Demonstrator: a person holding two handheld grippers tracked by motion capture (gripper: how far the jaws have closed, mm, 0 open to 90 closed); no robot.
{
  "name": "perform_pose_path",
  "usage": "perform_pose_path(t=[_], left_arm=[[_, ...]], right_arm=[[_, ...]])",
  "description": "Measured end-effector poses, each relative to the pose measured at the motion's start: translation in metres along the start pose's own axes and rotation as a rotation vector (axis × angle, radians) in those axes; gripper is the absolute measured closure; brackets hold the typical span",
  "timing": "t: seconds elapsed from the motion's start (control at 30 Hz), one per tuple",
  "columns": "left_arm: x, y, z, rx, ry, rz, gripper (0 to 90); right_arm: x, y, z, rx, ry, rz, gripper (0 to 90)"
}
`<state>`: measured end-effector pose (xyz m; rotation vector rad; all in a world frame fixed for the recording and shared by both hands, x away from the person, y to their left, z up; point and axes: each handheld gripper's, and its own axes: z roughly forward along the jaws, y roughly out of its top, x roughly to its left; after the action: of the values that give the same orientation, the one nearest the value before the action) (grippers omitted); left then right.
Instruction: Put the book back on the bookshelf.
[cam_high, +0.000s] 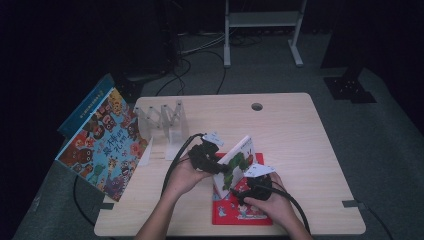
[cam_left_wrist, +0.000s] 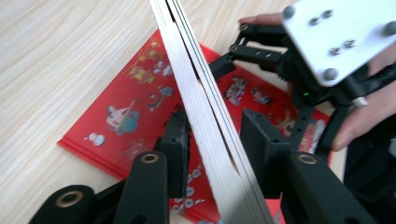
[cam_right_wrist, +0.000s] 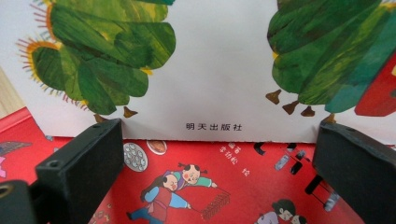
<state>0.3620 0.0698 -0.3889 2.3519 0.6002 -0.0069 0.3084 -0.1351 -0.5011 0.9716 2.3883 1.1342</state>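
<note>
High view: a white hardcover picture book with a green caterpillar on its cover (cam_high: 236, 161) stands tilted on edge on a flat red picture book (cam_high: 235, 207), which lies on the pale wooden worktop (cam_high: 290, 135). The left tool (cam_high: 216, 165) meets the white book's page edge; the right tool (cam_high: 239, 192) sits at the book's lower corner. A white folding book rack (cam_high: 162, 122) and a large colourful animal-print book (cam_high: 102, 142) stand well apart to the left.

Left gripper view: the 2 black jaws of the left tool (cam_left_wrist: 215, 140) straddle the white book's (cam_left_wrist: 205, 121) page block; a slight gap seems to remain beside each pad, so the jaws read as not yet pinching. The right tool (cam_left_wrist: 224, 63) shows beyond, over the red book (cam_left_wrist: 121, 116).

Right gripper view: the right tool (cam_right_wrist: 219, 177) is spread wide, pinching nothing; the white cover (cam_right_wrist: 215, 70) rises just ahead, its lower edge resting on the red book (cam_right_wrist: 187, 186).

Risk, as a judgement: the book balances on 1 edge, so an off-centre closure could splay the pages or tip it over.

Differences: the page gaps appear in the left gripper view, the printed publisher line in the right gripper view, the rack in the high view.
</note>
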Motion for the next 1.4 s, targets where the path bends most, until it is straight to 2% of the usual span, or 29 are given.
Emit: perform_pose_path(t=[0.07, 0.2, 0.27, 0.4, 0.57, 0.67, 0.77, 0.83, 0.9, 1.0, 1.1, 1.2, 1.4], left_arm=[[0.001, 0.002, 0.0, 0.023, 0.022, 0.0, 65.7], [0.006, 0.001, -0.001, 0.024, 0.007, -0.03, 67.9], [0.008, 0.001, -0.002, 0.02, -0.01, -0.037, 69.5], [0.008, 0.003, -0.004, 0.033, -0.019, -0.029, 71.8], [0.009, 0.005, -0.008, 0.046, -0.02, 0.005, 74.2], [0.009, 0.006, -0.01, 0.053, -0.015, 0.022, 75.1], [0.009, 0.005, -0.012, 0.048, -0.016, 0.014, 75.2], [0.011, 0.004, -0.015, 0.048, -0.015, 0.014, 75.2], [0.013, 0.003, -0.022, 0.035, -0.009, 0.004, 75.2], [0.017, -0.001, -0.032, 0.027, 0.006, -0.01, 75.2], [0.019, -0.005, -0.043, 0.022, 0.015, -0.019, 75.3], [0.02, -0.012, -0.054, 0.01, 0.03, -0.035, 75.2], [0.024, -0.026, -0.079, -0.005, 0.069, -0.066, 75.3]], right_arm=[[0.0, 0.0, 0.0, 0.0, 0.004, -0.004, 2.0], [-0.002, 0.003, -0.005, 0.013, 0.007, 0.003, 14.6], [-0.006, 0.003, -0.008, 0.026, -0.012, -0.024, 16.1], [-0.016, 0.001, -0.017, 0.024, -0.047, -0.026, 19.2], [-0.048, -0.007, -0.031, 0.017, -0.109, 0.027, 19.6], [-0.071, -0.014, -0.036, 0.033, -0.141, 0.1, 18.3], [-0.096, -0.021, -0.04, 0.048, -0.177, 0.17, 18.4], [-0.108, -0.025, -0.041, 0.067, -0.217, 0.187, 18.5], [-0.117, -0.028, -0.042, 0.069, -0.23, 0.208, 18.5], [-0.127, -0.032, -0.042, 0.074, -0.247, 0.237, 18.4], [-0.134, -0.034, -0.042, 0.07, -0.261, 0.242, 18.1], [-0.138, -0.036, -0.042, 0.054, -0.269, 0.248, 16.0], [-0.141, -0.037, -0.042, 0.056, -0.277, 0.254, 13.9]])
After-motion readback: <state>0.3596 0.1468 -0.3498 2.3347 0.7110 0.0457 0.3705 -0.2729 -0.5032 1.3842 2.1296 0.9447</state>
